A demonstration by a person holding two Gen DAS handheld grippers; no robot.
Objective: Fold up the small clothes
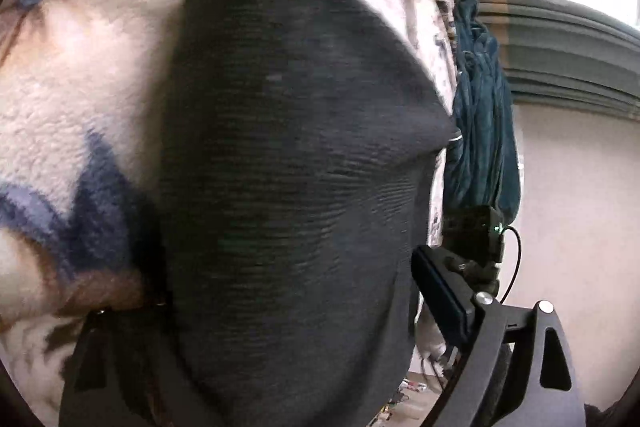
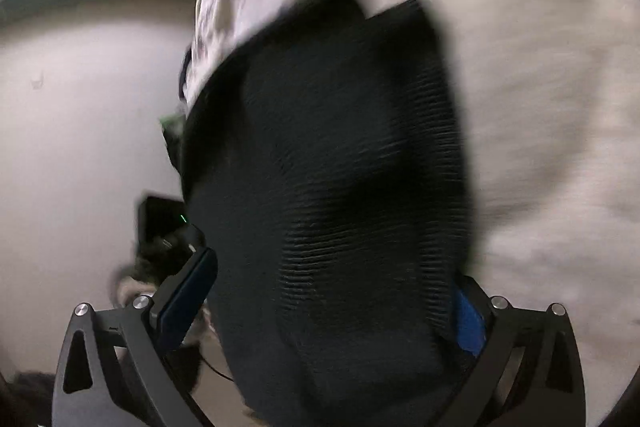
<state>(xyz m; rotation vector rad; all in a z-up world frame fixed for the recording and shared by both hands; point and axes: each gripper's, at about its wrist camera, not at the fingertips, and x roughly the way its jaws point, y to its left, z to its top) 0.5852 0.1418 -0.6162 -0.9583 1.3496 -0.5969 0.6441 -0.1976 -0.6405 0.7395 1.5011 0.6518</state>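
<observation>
L claw [image 1: 280, 327]: wide, dark ribbed garment [image 1: 288, 167] draped betw. fingers | R claw [image 2: 332, 315]: same | bed blanket [image 1: 60, 99] beneath | est. progress: fold not yet visible, garment lifted.

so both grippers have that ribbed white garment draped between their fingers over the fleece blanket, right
Not quite: the ribbed garment is dark, charcoal to black, not white, as both wrist views show. The rest holds: it drapes between the fingers of the left gripper and the right gripper, with the patterned fleece blanket behind it.
</observation>
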